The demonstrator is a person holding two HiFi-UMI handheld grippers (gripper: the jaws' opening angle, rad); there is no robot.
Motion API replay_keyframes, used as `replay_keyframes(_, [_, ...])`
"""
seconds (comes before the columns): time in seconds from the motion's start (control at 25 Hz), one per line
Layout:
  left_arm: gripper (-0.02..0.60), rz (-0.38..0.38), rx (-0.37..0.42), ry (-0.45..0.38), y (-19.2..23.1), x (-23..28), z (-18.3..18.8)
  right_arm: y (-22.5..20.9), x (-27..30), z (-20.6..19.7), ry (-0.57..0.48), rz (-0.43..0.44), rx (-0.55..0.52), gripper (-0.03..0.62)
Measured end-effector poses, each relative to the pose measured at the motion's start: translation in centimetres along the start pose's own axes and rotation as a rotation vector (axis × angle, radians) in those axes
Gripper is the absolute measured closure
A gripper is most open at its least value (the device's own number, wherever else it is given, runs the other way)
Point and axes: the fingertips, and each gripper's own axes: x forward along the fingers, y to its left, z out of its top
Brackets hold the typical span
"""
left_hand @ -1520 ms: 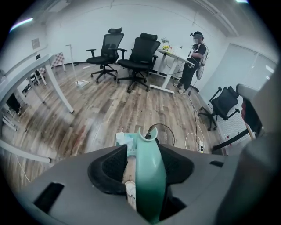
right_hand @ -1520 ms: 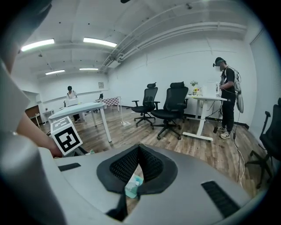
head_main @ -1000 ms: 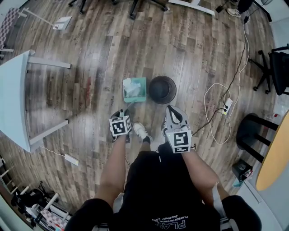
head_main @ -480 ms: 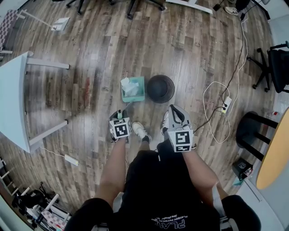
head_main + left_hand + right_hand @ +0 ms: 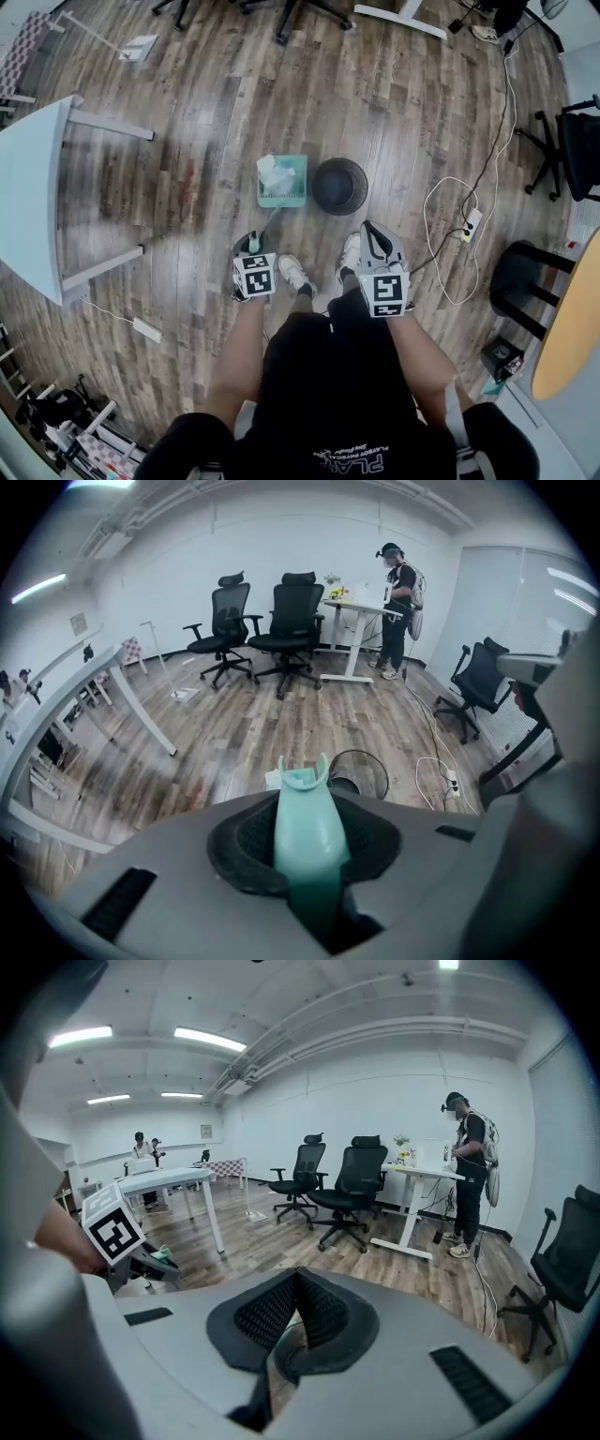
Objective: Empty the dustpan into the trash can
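A teal dustpan with white paper scraps in it sits on the wood floor, just left of a round black trash can. Its long teal handle runs back between the jaws of my left gripper, which is shut on it. In the left gripper view the trash can shows just beyond the handle's forked end. My right gripper hangs to the right, nearer me than the can, pads together and empty. The right gripper view shows its own shut jaws and the left gripper at the left.
A white desk stands at the left. A white cable and power strip lie right of the can, with a black stool beyond. Office chairs and a standing person are at the far end. My shoes are between the grippers.
My left gripper has closed on the dustpan handle, rolled a little and risen slightly. The right gripper has drifted a little to the right. The dustpan stays beside the can.
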Motion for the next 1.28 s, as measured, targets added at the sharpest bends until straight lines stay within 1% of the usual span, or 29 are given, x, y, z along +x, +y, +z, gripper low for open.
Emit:
replay_keyframes(0.16, [0.485,-0.007,0.051,-0.052,0.1,-2.9,0.1,1.6,-1.8,0.5,-0.012,0.01,-0.043,0.579])
replay_keyframes(0.4, [0.485,-0.009,0.094,-0.113,1.5,-7.7,-0.2,4.0,-4.9,1.8,-0.044,-0.03,-0.056,0.579])
replay_keyframes(0.6, [0.485,-0.021,0.192,-0.165,2.0,-11.3,-1.0,6.1,-8.4,2.6,-0.074,-0.071,-0.056,0.579])
replay_keyframes(0.68, [0.485,-0.022,0.231,-0.183,1.8,-12.7,-1.3,6.9,-9.8,2.9,-0.084,-0.073,-0.06,0.579])
replay_keyframes(0.76, [0.485,-0.018,0.251,-0.205,1.5,-13.9,-1.3,7.4,-11.0,3.2,-0.097,-0.068,-0.067,0.579])
replay_keyframes(0.92, [0.485,0.006,0.23,-0.253,0.4,-16.5,-1.0,7.4,-12.7,3.7,-0.129,-0.038,-0.096,0.579])
replay_keyframes(1.0, [0.485,0.021,0.238,-0.277,-0.6,-18.2,-1.2,7.1,-13.7,4.0,-0.151,-0.023,-0.106,0.579])
replay_keyframes(1.08, [0.485,0.042,0.274,-0.302,-1.9,-19.9,-1.4,6.8,-14.7,4.4,-0.176,-0.006,-0.115,0.579])
replay_keyframes(1.28, [0.485,0.121,0.401,-0.348,-5.5,-23.1,-1.8,5.2,-17.4,4.7,-0.222,0.023,-0.144,0.579])
